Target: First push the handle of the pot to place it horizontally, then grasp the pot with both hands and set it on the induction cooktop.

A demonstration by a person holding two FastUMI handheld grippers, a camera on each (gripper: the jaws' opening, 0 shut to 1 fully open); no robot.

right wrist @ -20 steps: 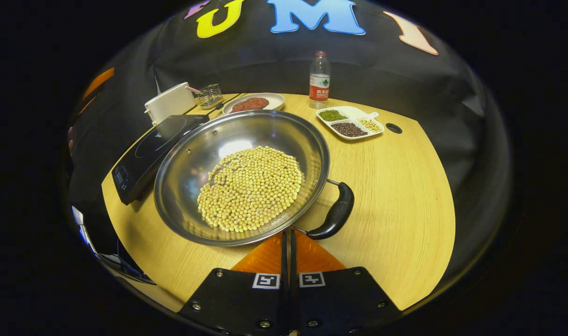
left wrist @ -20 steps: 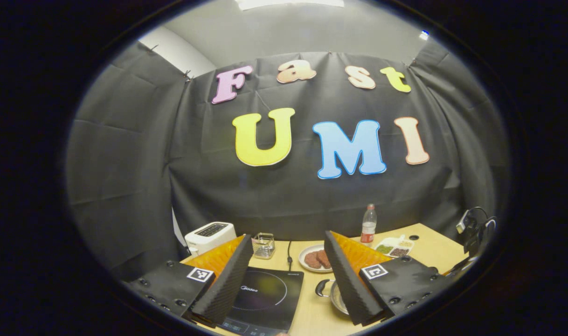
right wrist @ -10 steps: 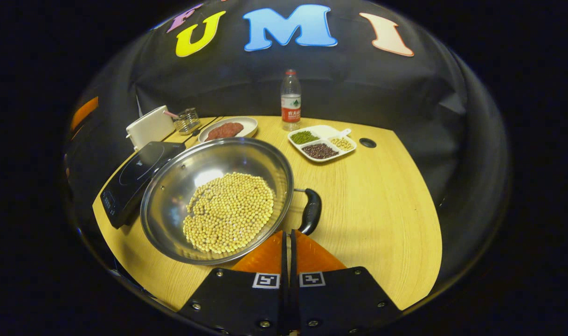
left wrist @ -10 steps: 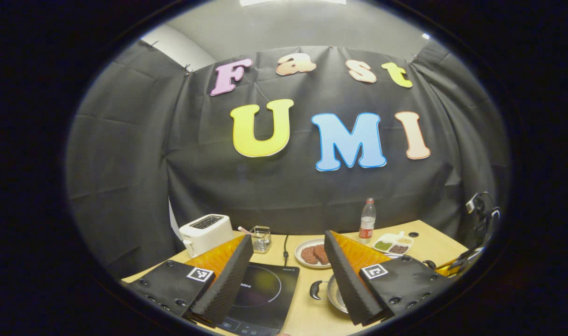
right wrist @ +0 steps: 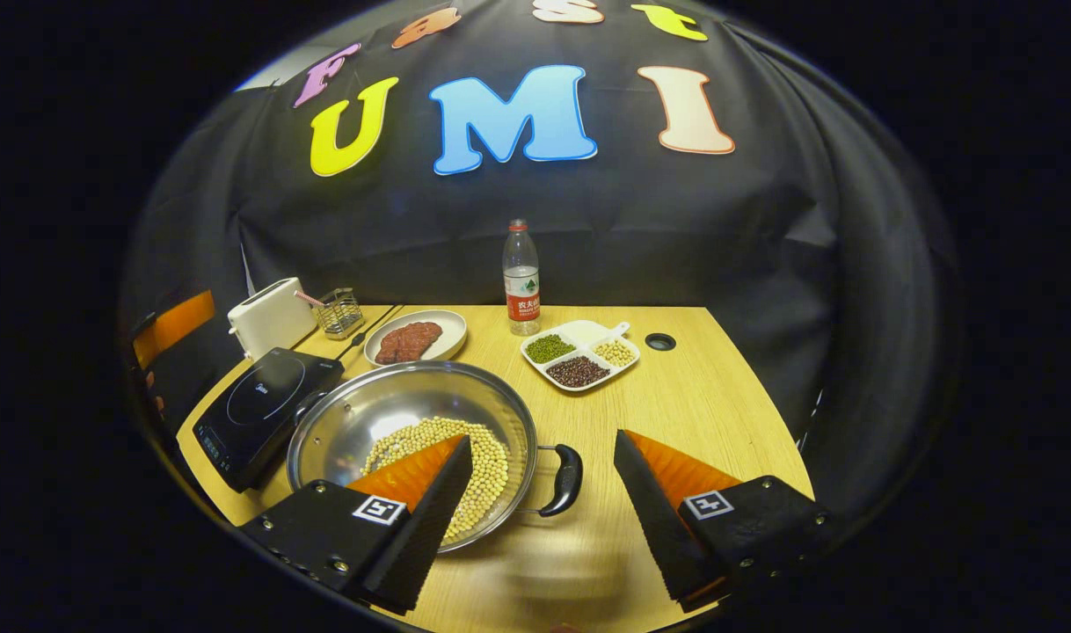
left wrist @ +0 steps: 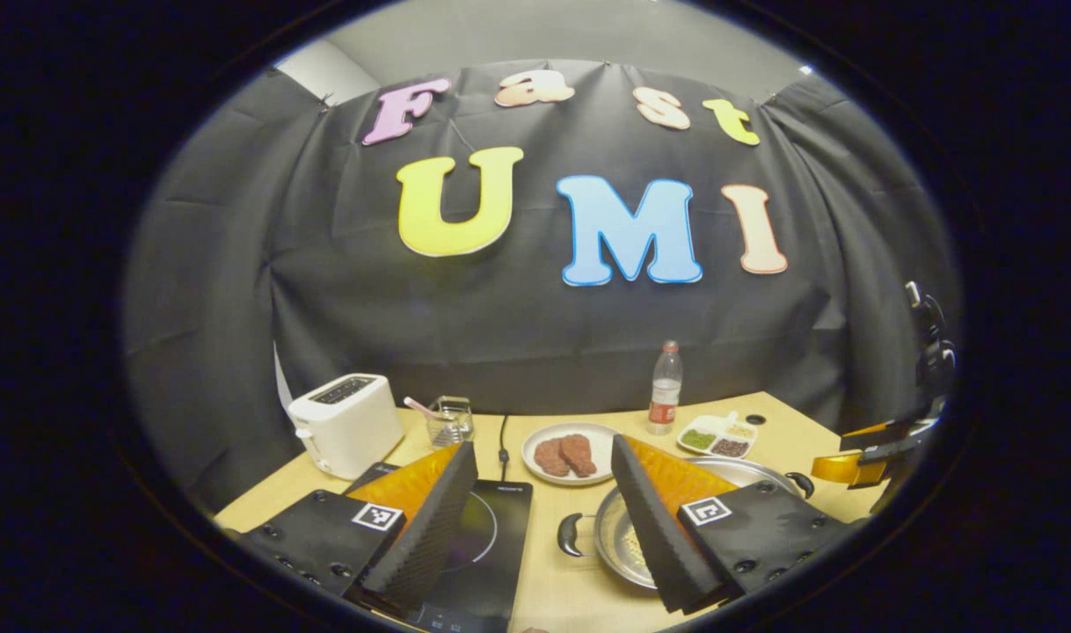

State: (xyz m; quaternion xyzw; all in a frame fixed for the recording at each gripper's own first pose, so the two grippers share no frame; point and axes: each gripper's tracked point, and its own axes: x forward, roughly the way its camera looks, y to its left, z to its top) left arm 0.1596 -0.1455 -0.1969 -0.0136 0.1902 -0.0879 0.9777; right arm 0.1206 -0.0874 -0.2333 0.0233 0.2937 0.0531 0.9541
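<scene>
- Right gripper view: right gripper [right wrist: 542, 505] spread wide above the pot's handle [right wrist: 564, 479], gripping nothing.
- Pot [right wrist: 412, 422] of beans sits on the table [right wrist: 711, 413], beside the induction cooktop [right wrist: 263, 413].
- Left gripper [left wrist: 544, 519] gapes too — empty.

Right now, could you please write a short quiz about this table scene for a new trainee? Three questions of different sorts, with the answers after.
1. True or false: the round steel pot with yellow beans already stands on the black induction cooktop.
2. Which stands nearest the clear plastic water bottle? A. white toaster B. white divided dish of beans C. small wire basket
3. Fill in: the right hand-held gripper has its fingers ____ around the pot's black right handle.

Key: 1 false, it stands on the wooden table beside the cooktop; 2 B; 3 open.
</scene>
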